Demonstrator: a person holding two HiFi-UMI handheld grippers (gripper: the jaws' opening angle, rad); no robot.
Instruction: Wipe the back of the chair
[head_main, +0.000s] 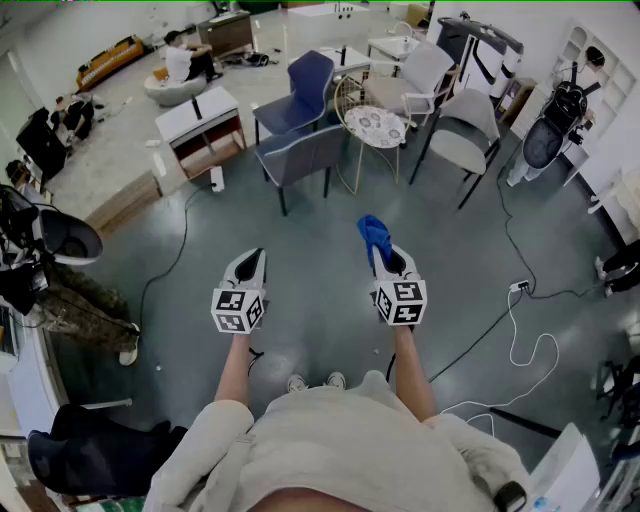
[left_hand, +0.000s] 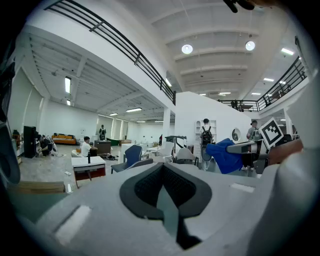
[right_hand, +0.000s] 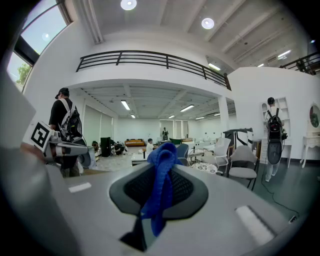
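**Blue cloth (head_main: 374, 234) gripped, wiping not started**

Head view: you're standing on open floor (head_main: 300, 250) with both grippers held out in front, roughly level. The right gripper (head_main: 386, 256) has the blue cloth sticking out past its tips. The left gripper (head_main: 251, 260) carries nothing. The chairs are grouped around a round table (head_main: 375, 127), well apart from both grippers. Nearest is the grey-blue chair (head_main: 300, 153), its back turned your way. The task doesn't say which chair, so I can't tell your target; that one is my guess. The cloth touches no chair.

Left gripper view: jaws fully together, nothing between them. The grey-blue chair sits small in the distance, just above the jaws. The right gripper with the cloth shows off to the right.

Right gripper view: jaws clamped on the cloth. A bunched fold stands up above the pads and a tail hangs down in the gap. The grip looks secure, but only a small wad is exposed for wiping. The chairs and table are far ahead.

Status, my read: cloth is in hand, nothing else is done. Left to do: walk up to the chair, put the cloth on the backrest, wipe across it. Your left gripper is free to steady the chair if it slides.
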